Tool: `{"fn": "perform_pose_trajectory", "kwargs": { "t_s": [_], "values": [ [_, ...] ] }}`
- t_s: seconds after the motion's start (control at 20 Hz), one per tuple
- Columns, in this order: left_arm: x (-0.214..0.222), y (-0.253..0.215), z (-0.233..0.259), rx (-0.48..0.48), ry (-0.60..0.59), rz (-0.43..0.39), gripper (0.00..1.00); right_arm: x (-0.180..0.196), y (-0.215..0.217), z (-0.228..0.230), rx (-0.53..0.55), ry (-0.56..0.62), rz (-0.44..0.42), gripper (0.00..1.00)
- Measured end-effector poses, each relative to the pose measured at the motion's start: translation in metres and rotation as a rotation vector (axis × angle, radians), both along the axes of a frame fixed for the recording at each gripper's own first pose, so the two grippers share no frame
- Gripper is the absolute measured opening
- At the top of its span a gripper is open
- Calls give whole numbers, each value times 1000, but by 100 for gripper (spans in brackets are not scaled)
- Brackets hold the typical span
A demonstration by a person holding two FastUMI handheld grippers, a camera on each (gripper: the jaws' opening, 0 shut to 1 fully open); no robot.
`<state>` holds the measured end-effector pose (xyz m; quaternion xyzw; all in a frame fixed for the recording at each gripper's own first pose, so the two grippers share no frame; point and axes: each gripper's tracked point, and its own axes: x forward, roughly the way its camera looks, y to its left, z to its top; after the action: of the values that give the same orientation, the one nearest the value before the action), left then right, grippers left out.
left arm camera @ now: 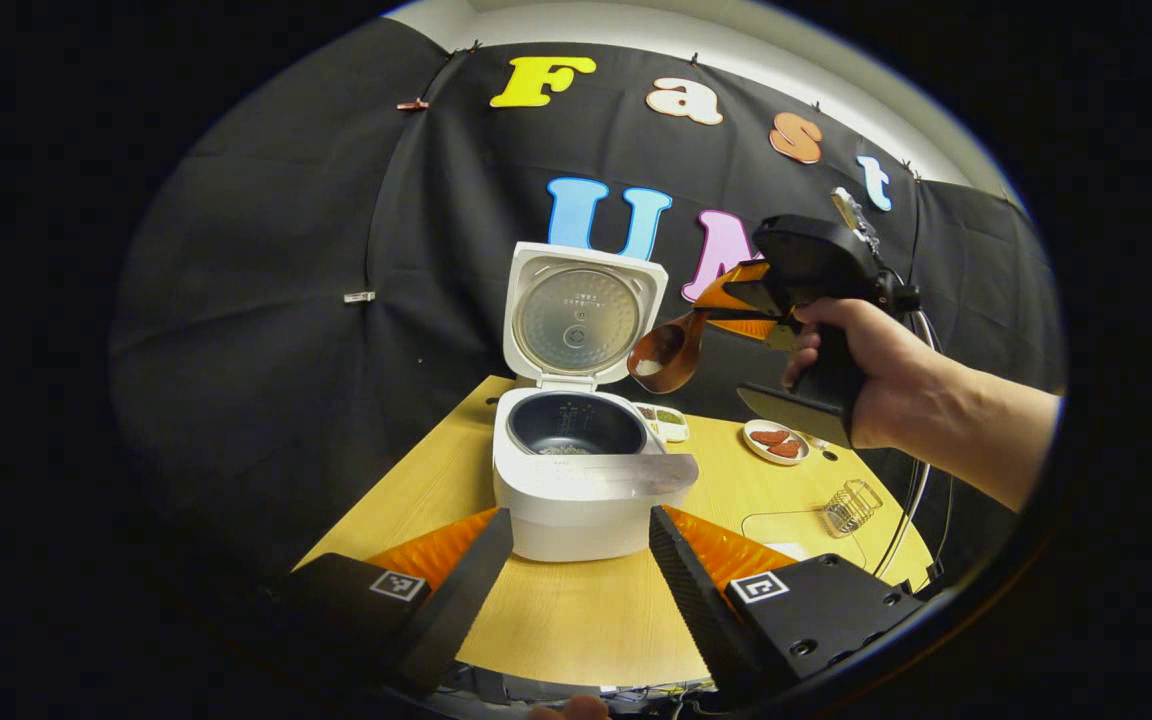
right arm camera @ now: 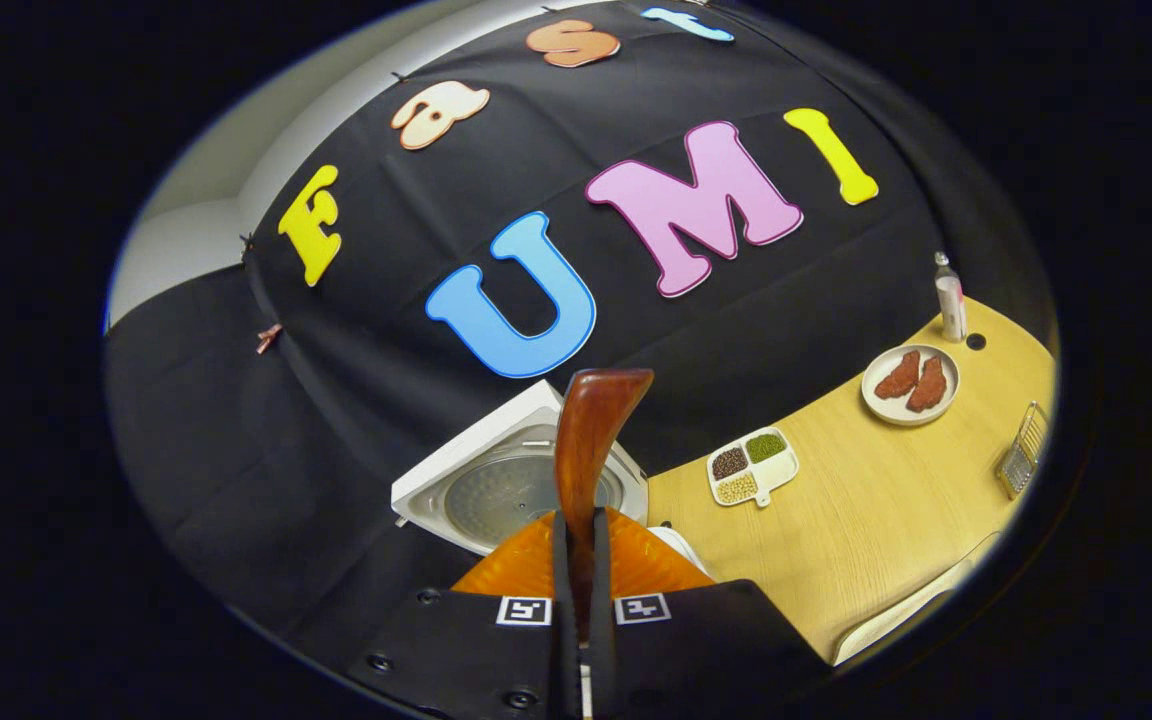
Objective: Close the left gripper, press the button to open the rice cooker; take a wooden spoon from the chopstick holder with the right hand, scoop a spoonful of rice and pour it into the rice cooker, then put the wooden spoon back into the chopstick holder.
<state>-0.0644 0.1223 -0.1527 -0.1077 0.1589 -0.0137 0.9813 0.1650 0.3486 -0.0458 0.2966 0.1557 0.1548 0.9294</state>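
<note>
The white rice cooker (left arm camera: 576, 490) stands open on the wooden table (left arm camera: 576, 615), its lid (left arm camera: 584, 315) upright and a little rice in the dark inner pot (left arm camera: 576, 425). My left gripper (left arm camera: 581, 520) is open just in front of it, holding nothing. A hand holds my right gripper (left arm camera: 726, 305) above and to the right of the pot, shut on the handle of the wooden spoon (left arm camera: 668, 352), whose tilted bowl holds some white rice. In the right gripper view, my right gripper (right arm camera: 581, 525) clamps the spoon (right arm camera: 591, 430) above the cooker lid (right arm camera: 506, 490).
A wire chopstick holder (left arm camera: 851, 505) (right arm camera: 1021, 450) stands near the table's right edge. A divided dish of beans (left arm camera: 666, 420) (right arm camera: 751, 465), a plate of red pieces (left arm camera: 776, 442) (right arm camera: 909, 383) and a small bottle (right arm camera: 950, 297) sit behind and right of the cooker.
</note>
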Motion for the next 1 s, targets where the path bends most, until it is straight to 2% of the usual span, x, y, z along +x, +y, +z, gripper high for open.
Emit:
{"fn": "perform_pose_trajectory", "kwargs": {
  "t_s": [0.2, 0.4, 0.65, 1.0],
  "values": [
    [6, 8, -9, -23, 19, 10, 95, 21, 19, -10, -111, -54, 10, 8],
    [11, 13, -16, 0, 25, -3, 95, 35, 35, -28, -211, -101, 36, 8],
    [14, 11, -24, 32, 17, -32, 95, 36, 62, -42, -353, -204, 133, 8],
    [14, 2, -35, -2, 26, -38, 95, 15, 97, -57, -537, -344, 292, 8]
  ]
}}
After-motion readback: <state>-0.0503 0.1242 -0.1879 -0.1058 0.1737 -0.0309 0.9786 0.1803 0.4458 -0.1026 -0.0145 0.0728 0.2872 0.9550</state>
